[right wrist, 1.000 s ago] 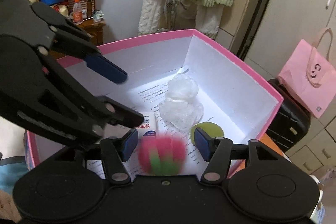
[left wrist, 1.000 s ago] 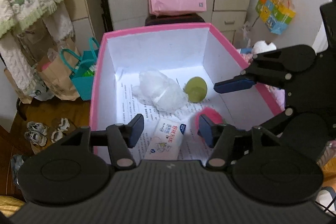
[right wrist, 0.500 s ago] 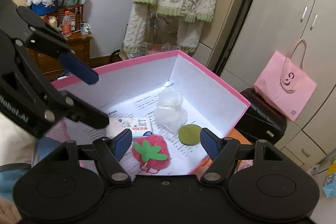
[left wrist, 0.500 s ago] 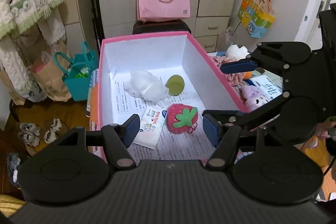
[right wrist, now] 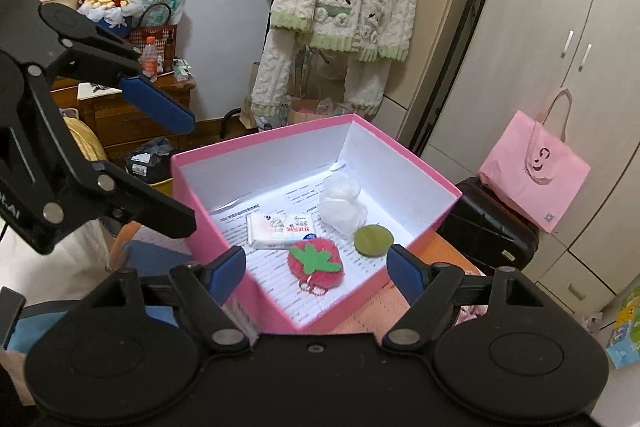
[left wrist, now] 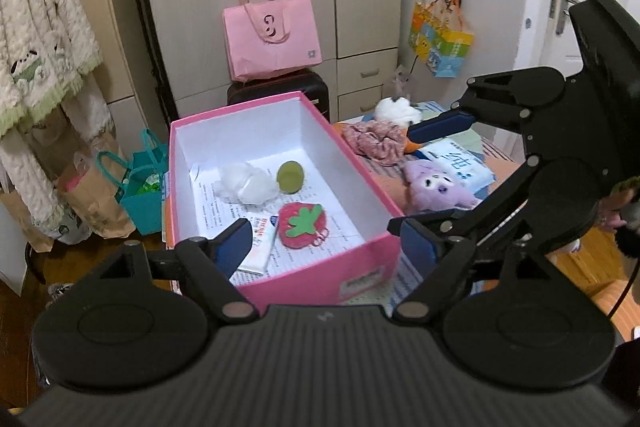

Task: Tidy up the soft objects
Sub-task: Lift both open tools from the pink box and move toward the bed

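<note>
Between the blue pads of the right gripper (right wrist: 316,273) nothing is held; its jaws have just been opening and stand wide above the near end of the pink box (right wrist: 280,311). So too the left gripper (left wrist: 328,241), empty. Inside the box lie the strawberry plush (right wrist: 316,263), tissue pack (right wrist: 282,230), white pouf (right wrist: 342,205) and green disc (right wrist: 373,241). Right of the box, the purple plush (left wrist: 436,185) and floral scrunchie (left wrist: 374,143) lie unsorted, probably next, nearer the right gripper.

pink box (right wrist: 404,163), red strawberry plush (right wrist: 316,261) — green leaf
</note>
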A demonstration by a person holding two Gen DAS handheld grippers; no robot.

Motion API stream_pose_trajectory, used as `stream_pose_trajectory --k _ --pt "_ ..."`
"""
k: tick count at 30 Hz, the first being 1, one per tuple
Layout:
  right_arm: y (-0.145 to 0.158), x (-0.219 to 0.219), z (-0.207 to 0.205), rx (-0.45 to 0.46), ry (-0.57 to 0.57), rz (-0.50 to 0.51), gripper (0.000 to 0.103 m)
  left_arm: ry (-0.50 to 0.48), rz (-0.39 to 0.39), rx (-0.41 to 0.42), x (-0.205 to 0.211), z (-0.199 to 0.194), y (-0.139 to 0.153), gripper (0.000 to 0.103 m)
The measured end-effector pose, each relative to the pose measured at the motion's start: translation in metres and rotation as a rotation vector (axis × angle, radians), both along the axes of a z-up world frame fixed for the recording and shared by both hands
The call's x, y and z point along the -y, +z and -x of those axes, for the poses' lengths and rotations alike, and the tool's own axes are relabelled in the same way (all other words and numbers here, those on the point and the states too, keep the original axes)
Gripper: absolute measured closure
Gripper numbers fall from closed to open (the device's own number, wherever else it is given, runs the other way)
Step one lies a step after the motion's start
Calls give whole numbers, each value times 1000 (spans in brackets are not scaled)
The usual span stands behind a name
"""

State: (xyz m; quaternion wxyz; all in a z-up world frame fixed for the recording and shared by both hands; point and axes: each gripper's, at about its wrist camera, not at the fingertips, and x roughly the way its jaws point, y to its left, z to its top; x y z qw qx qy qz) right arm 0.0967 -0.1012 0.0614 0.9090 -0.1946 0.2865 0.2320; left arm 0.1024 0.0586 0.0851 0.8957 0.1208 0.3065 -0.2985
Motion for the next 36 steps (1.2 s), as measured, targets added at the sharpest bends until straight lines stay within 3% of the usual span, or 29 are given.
stream_pose_trajectory --k 5,9,11,19,25,31,36 --pt "4 14 27 9 -11 -5 17 -25 -15 4 8 23 1 18" --pt "1 31 49 -2 -7 -7 16 -47 -32 9 20 38 -2 10" --pt "-2 41 59 -4 -19 -16 11 -66 -44 4 30 43 -5 8" --pt "-25 99 89 22 -120 -69 9 -123 -91 -75 79 51 -24 7" --pt "-48 137 88 11 -231 -98 8 -185 -100 -143 119 44 -39 7" --pt "-68 165 86 48 -287 -145 8 -214 -79 -93 149 38 -44 8" --pt "-82 181 78 49 -295 -191 8 -210 -29 -100 163 21 -56 10"
